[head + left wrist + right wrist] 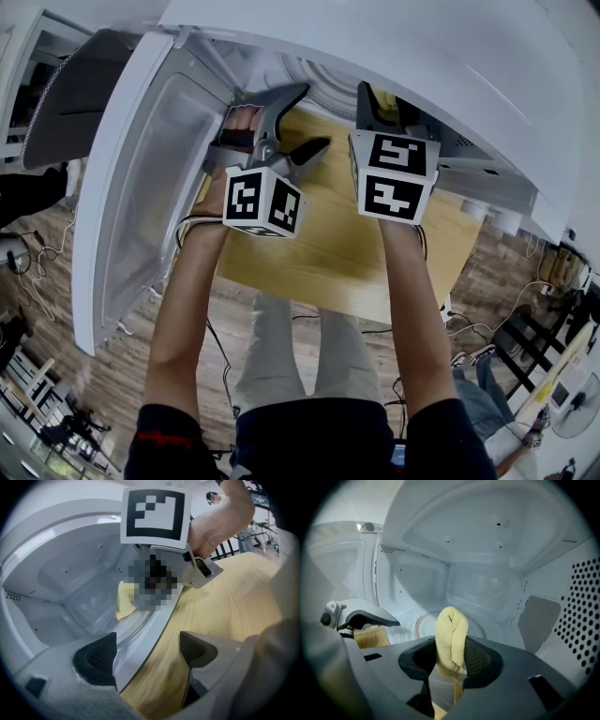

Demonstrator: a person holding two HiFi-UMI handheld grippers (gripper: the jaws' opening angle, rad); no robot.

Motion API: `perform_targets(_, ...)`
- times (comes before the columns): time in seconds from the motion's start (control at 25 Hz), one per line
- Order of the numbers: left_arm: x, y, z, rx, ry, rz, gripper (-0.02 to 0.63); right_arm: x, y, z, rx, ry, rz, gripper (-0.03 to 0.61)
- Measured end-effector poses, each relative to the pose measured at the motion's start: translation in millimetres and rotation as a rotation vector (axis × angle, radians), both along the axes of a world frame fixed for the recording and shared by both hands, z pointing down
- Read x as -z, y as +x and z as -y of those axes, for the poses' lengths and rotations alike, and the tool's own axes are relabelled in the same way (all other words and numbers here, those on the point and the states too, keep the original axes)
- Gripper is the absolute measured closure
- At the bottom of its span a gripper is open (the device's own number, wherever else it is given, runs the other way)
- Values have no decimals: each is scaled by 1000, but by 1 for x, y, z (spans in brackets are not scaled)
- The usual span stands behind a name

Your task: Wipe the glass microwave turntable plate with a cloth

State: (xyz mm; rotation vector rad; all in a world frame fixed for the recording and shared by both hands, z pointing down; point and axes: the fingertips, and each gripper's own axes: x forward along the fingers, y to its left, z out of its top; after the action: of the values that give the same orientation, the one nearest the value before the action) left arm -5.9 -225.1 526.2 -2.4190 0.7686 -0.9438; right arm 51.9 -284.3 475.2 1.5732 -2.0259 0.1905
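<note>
The glass turntable plate (419,620) lies on the floor of the white microwave's cavity (487,550), also visible in the left gripper view (89,613). My right gripper (451,656) is inside the cavity, shut on a folded yellow cloth (451,637) that sticks up between its pads, just above the plate's near part. In the left gripper view the cloth (124,599) sits at the plate's edge under the right gripper's marker cube (154,513). My left gripper (147,653) hangs open and empty at the cavity's front sill. From the head view, both grippers, left (298,124) and right (377,105), are at the oven mouth.
The microwave door (141,187) is swung open to the left. The oven stands on a wooden table (328,244) whose top shows below the grippers. A perforated side wall (581,602) lies right of the cloth. Cables and chairs are on the floor around.
</note>
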Motion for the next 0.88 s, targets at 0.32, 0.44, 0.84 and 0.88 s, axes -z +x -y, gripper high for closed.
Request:
perform_targets(0.32,0,0,0,0,0,0,196,1,5,1,-53,8,5,434)
perform_targets(0.44,0,0,0,0,0,1,196,0,4,1,-45,3,-1,434)
perform_targets(0.84,0,0,0,-1,-2,1,196,-4,-18,1,37,-24,1,434)
perform_targets(0.88,0,0,0,-1,-3,1,196,-4,-20,1,46,-26,-7,434)
